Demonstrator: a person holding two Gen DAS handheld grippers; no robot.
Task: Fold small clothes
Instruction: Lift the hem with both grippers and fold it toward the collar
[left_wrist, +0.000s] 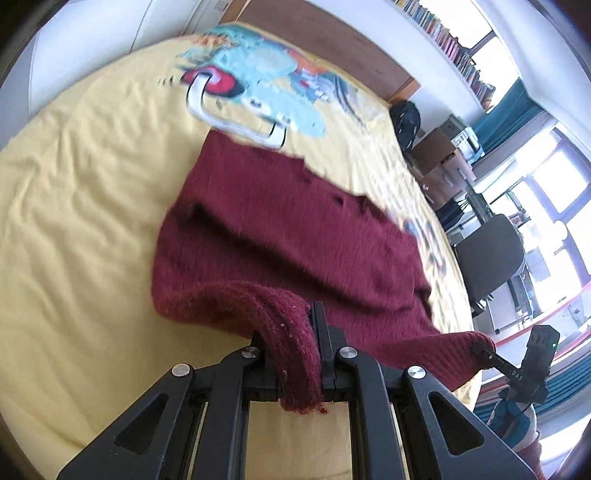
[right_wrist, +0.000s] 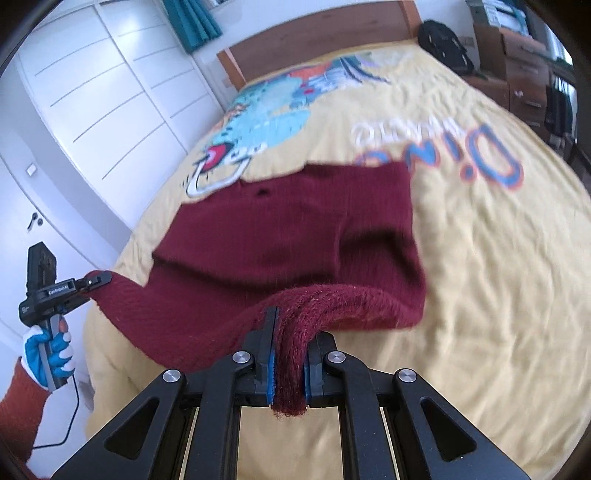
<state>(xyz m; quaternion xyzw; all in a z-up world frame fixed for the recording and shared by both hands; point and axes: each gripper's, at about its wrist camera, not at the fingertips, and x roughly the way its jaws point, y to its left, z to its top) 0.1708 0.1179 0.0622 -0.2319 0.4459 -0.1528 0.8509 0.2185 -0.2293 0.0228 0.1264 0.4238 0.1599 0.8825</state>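
Your left gripper (left_wrist: 291, 354) has its jaws pinched tight on a ribbed hem fold of the dark red knitted sweater (left_wrist: 280, 236), with a short tail of the knit hanging out behind the black fingers (left_wrist: 325, 343). Your right gripper (right_wrist: 290, 354) is clamped the same way on the hem's other corner, the wool squeezed between its blue-faced pads (right_wrist: 271, 373).

In the right wrist view, your left gripper appears at the left edge, nipping the sweater's corner, held by your hand in a blue and white glove (right_wrist: 48, 350) above a rust-coloured sleeve (right_wrist: 22, 413). In the left wrist view, your right gripper shows at the lower right, biting the opposite corner.

The near hem of the sweater is lifted off the yellow bedspread with a blue cartoon dinosaur print (right_wrist: 498, 277), stretched between the two grippers, while the far part still lies on the bedspread, its far edge just short of the dinosaur print and overlapping the blue and orange lettering.

Beyond the bedspread stands a brown wooden headboard (right_wrist: 314, 33); to its left are white panelled wardrobe doors (right_wrist: 103, 92), and to its right a black backpack (right_wrist: 443, 40).
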